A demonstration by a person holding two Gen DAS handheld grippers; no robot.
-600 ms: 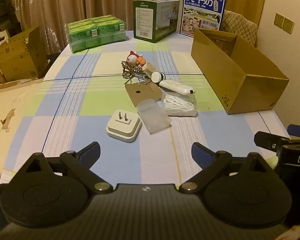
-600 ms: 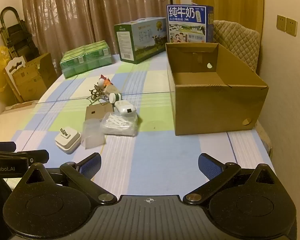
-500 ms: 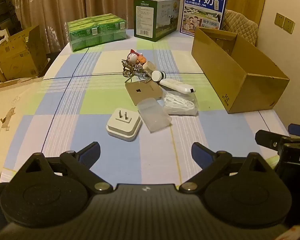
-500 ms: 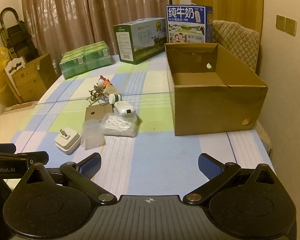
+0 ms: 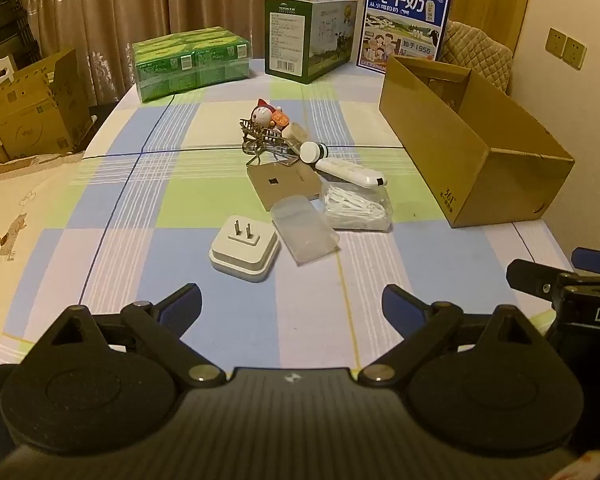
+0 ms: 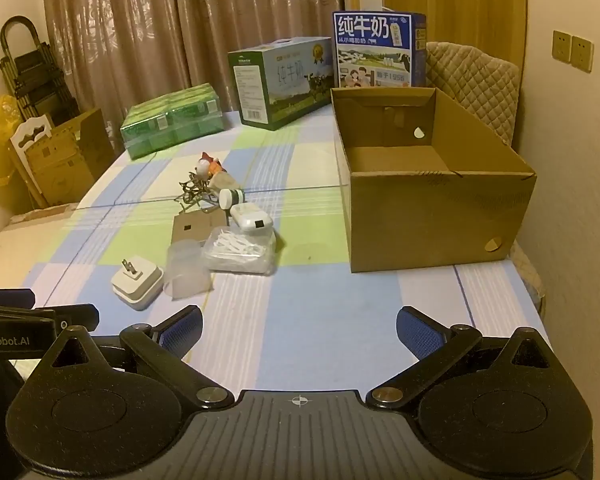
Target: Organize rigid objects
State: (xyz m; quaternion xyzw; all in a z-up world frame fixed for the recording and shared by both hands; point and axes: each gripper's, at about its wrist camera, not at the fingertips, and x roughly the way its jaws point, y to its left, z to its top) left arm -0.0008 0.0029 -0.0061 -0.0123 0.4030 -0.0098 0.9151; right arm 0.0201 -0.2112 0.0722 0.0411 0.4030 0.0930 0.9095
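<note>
With both sets of jaws wide and empty, the left gripper (image 5: 291,300) would do best squaring over the white plug adapter (image 5: 245,248), which lay left of the cardboard box (image 5: 472,152), before closing.

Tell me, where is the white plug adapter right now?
The white plug adapter lies prongs-up on the checked tablecloth, nearest the grippers, touching the clear plastic case.
</note>
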